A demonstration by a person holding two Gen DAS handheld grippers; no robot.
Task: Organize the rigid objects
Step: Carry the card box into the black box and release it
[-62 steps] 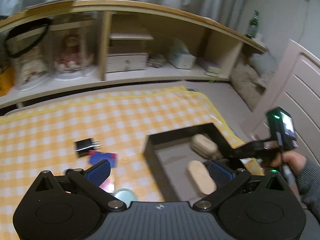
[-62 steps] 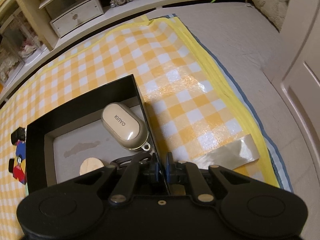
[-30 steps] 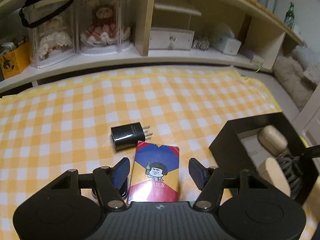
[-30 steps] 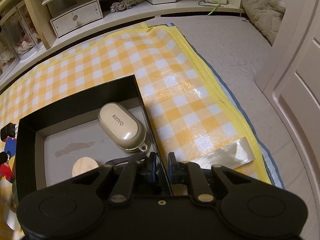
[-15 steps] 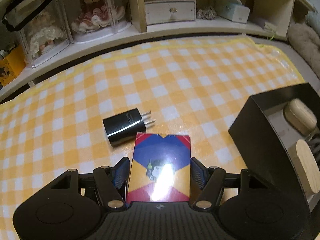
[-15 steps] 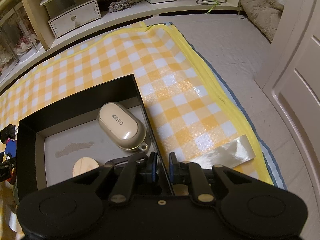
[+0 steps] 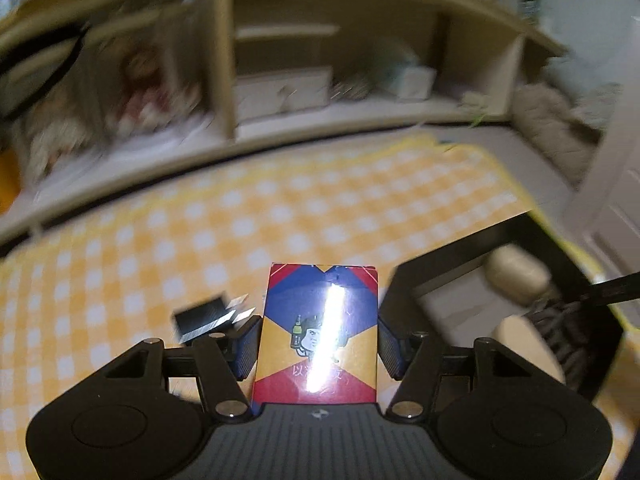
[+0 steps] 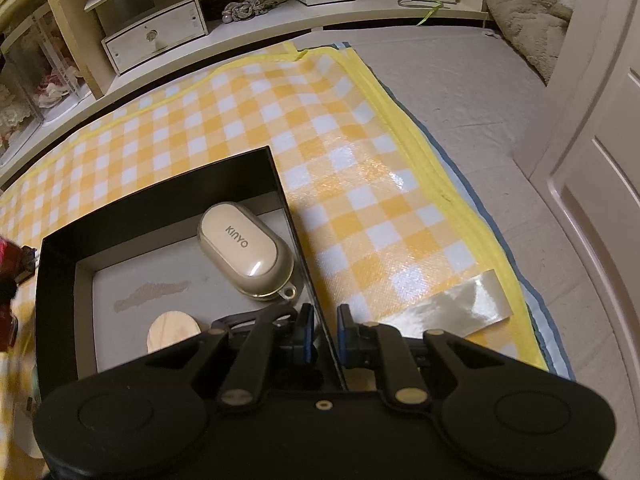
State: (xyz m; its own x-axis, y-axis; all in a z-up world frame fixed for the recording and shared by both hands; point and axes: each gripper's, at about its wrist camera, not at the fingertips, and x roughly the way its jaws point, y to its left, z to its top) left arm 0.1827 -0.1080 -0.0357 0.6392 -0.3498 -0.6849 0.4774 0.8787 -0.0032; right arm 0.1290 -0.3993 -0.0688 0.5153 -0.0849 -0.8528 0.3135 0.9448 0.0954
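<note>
My left gripper (image 7: 318, 344) is shut on a red, blue and yellow card box (image 7: 316, 336) and holds it above the yellow checked mat. A black charger plug (image 7: 204, 316) lies on the mat just to its left. The black tray (image 7: 432, 276) is to the right; it holds a beige KINYO case (image 8: 244, 250), a wooden disc (image 8: 172, 330) and a dark cable. My right gripper (image 8: 322, 340) is shut on the tray's right wall (image 8: 304, 248).
A low wooden shelf unit (image 8: 152, 36) with a small drawer, dolls in clear cases and a tissue box runs along the back. The mat's yellow edge (image 8: 452, 204) and grey floor lie to the right, beside a white door (image 8: 600, 128). Tape (image 8: 452, 308) holds the mat.
My left gripper closed on the card box and lifted it off the mat, turning toward the tray. The right gripper stayed on the tray wall.
</note>
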